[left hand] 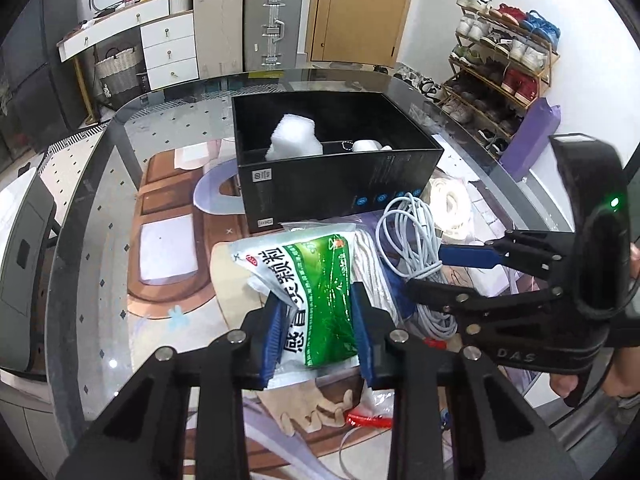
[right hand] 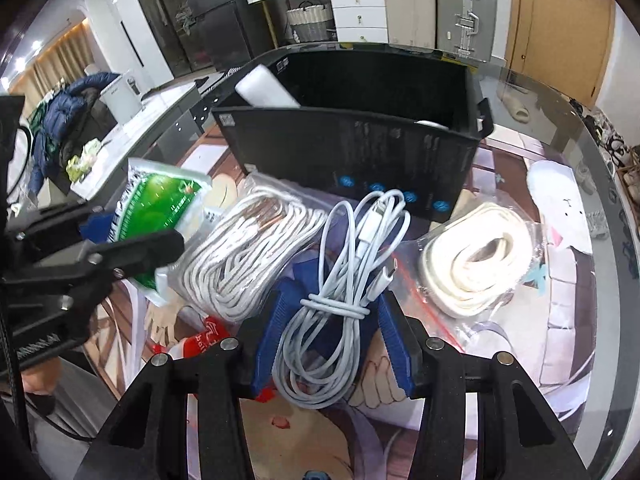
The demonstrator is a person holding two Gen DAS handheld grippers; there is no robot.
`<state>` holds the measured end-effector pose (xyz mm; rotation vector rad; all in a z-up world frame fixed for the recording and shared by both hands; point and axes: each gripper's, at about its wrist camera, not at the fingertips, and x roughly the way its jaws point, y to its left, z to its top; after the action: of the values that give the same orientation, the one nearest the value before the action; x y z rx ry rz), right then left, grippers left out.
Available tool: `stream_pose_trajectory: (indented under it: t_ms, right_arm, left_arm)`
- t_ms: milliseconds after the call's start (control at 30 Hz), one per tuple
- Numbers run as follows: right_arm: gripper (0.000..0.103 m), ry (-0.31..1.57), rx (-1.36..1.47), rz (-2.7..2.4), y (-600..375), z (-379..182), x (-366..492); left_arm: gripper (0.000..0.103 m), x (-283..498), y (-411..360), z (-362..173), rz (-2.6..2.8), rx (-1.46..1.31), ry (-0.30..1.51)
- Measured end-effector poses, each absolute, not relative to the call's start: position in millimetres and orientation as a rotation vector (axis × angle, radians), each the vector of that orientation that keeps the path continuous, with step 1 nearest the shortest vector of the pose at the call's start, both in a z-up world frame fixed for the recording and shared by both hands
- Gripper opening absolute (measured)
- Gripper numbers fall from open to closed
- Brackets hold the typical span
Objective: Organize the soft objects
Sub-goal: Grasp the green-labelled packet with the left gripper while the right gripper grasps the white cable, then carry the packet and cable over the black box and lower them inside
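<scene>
My left gripper [left hand: 318, 312] is shut on a green and white medicine pouch [left hand: 316, 280], held in front of the black box [left hand: 340, 184]; the pouch also shows in the right wrist view [right hand: 156, 204]. My right gripper [right hand: 332, 312] has its jaws around a bundled grey charging cable [right hand: 340, 280], with small gaps at the pads. The cable also shows in the left wrist view [left hand: 412, 240]. The black box [right hand: 360, 152] holds white foam [left hand: 296, 136] and a white roll [left hand: 366, 146].
A bagged coil of white cord [right hand: 244, 260] lies between pouch and cable. A bagged cream strap coil [right hand: 476, 264] lies to the right. A red and white packet [right hand: 200, 340] lies at the front. The glass table edge [left hand: 80, 208] curves on the left.
</scene>
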<state>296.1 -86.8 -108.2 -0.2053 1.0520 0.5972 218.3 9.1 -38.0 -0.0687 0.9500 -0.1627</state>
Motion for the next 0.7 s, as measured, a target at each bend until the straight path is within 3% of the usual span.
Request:
stream_pose_trajectory:
  t_ms: [67,200,700]
  right_arm:
    - [0.048,1.062,-0.225,0.603,-82.6,-114.0,296.8]
    - [0.035,1.058,-0.249,0.589,-82.5,-115.6,299.1]
    - [0.035,0.972,-0.243,0.62,-108.3,-76.0,280.5]
  left_arm:
    - [0.03,216.3,9.5,-37.3,-0.161,-0.067,0.946]
    - [0.03,213.0,6.9,-35.3,-0.173,-0.068,0.942]
    - [0.03,208.5,12.5,-32.1,-0.17,-0.057,0.928]
